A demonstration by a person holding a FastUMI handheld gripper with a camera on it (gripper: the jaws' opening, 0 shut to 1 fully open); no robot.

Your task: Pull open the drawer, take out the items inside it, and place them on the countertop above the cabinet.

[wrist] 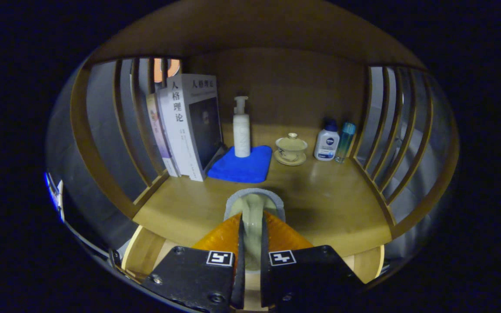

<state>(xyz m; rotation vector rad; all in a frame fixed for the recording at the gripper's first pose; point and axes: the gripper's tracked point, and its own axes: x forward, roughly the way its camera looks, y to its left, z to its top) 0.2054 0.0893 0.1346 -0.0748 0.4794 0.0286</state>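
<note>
Gripper (250,230) clamped on a pale slipper-like item (255,208), held over the near edge of the table (328,204).

Both fingers press the sides of the pale item, whose grey-rimmed toe sticks out just ahead of them at 12 o'clock. On the wooden table beyond, a blue cloth (242,167) lies at 12 o'clock with a white pump bottle (241,128) standing upright on it. Books (187,126) stand at 10 o'clock, against the left slatted side. A lidded cup on a saucer (291,149) sits at 1 o'clock, and a white bottle (326,141) and a slim teal bottle (345,141) stand side by side at 2 o'clock.
</note>
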